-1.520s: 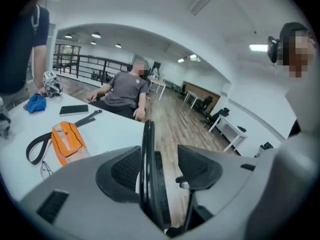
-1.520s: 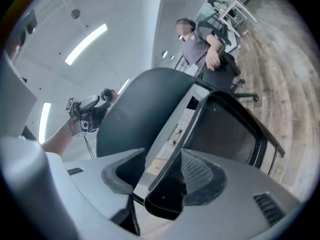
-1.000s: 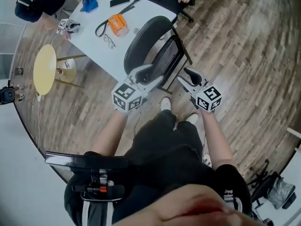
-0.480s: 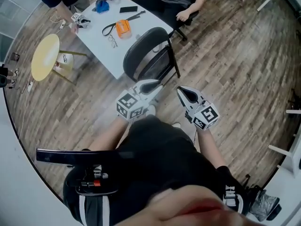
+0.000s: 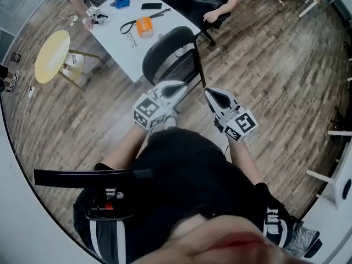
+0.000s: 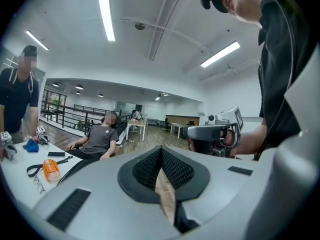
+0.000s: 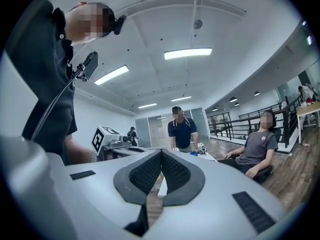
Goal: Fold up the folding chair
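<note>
Now, in the head view, we hold the left gripper [image 5: 177, 87] and right gripper [image 5: 213, 96] near the black padded folding chair [image 5: 165, 51] standing beside the white table [image 5: 118, 45]; left gripper view: jaws just closed together, empty; right gripper view: likewise clenched on nothing.

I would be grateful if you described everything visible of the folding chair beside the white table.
The folding chair has a rounded black backrest that looks padded, a paler grey panel below it, and thin black metal tubes along one side. It stands upright on the wooden floor, close against the white table, and seems folded nearly flat, though its feet are hidden. The left claw and right claw hover shut before it, gripping nothing.
</note>
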### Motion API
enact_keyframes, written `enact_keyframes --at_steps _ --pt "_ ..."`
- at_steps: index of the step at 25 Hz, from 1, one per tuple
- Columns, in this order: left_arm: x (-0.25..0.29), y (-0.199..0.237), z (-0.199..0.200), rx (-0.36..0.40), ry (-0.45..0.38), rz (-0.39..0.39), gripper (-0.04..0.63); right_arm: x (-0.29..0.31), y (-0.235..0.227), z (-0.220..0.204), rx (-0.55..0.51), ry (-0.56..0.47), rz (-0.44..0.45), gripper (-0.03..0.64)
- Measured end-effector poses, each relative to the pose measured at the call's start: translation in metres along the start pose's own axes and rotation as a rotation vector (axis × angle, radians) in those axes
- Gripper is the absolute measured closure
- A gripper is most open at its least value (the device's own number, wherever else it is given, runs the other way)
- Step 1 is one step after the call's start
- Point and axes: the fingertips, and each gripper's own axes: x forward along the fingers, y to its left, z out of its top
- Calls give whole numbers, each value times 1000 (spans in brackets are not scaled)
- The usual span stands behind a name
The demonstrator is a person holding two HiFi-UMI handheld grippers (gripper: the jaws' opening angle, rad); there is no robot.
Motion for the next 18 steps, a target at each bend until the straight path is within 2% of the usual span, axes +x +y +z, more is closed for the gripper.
enact_keyframes --at_steps 4,9,18 --pt "-4 -4 6 -30 -25 16 591 -4 1 3 -16 15 13 606" --pt "-14 -28 15 -20 -30 13 591 -19 18 12 -31 16 10 606" --pt "-12 -26 7 -29 -11 7 591 -17 16 10 -32 14 3 606"
